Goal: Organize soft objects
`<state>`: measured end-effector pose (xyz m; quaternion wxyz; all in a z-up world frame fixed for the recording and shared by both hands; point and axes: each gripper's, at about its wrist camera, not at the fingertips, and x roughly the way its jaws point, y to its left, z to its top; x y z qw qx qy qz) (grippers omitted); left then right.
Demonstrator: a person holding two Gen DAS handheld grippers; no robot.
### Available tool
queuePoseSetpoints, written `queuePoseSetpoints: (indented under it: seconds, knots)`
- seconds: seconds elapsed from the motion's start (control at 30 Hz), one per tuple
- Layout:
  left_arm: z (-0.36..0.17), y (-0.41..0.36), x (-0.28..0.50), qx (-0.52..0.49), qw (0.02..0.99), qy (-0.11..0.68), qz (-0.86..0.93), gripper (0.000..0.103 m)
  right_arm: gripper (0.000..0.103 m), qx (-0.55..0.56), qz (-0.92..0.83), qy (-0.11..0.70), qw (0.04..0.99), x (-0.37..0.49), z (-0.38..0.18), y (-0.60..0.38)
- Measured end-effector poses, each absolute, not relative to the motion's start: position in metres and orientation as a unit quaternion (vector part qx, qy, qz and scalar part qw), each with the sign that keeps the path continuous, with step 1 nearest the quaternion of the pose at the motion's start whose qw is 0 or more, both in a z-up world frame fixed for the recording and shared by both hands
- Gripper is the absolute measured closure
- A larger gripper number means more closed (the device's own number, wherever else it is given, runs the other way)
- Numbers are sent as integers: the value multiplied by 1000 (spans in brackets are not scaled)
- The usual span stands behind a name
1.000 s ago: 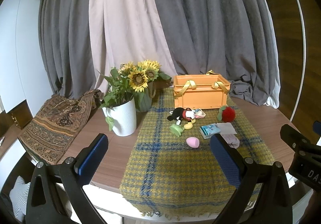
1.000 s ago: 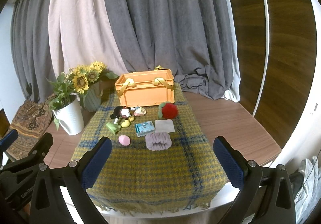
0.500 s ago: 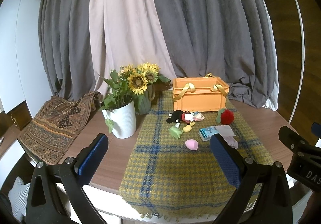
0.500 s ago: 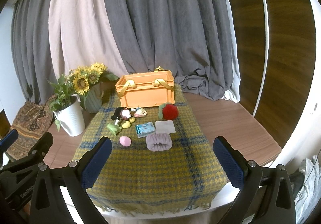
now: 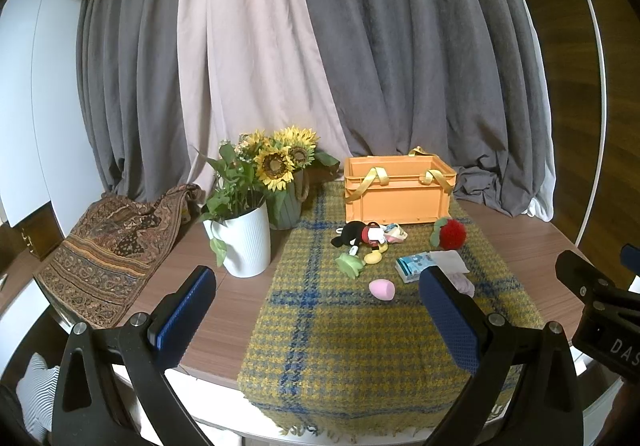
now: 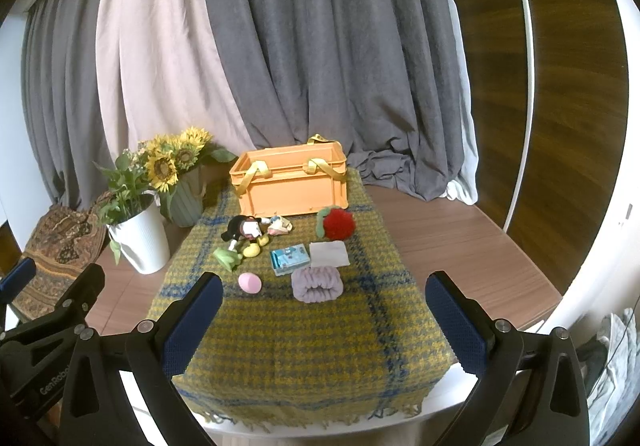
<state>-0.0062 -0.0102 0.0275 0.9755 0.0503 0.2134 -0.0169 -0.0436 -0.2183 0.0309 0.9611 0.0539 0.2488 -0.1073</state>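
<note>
Two vases (image 5: pixel 244 242) stand beside orange crate (image 6: pixel 290 184).

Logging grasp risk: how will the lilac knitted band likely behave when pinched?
The lilac knitted band looks chunky and plush, so probably squashes and droops. It lies flat on the plaid cloth, so is unlikely to roll. Likely light.
</note>
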Motion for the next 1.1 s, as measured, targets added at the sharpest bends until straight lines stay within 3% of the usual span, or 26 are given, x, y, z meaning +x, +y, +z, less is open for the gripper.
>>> queuePoseSetpoints:
  seconds: [1.1]
  knots:
    - [9, -6, 16, 51, 971, 231, -41, 2, 4, 53, -117, 263, 956, -24, 22, -216]
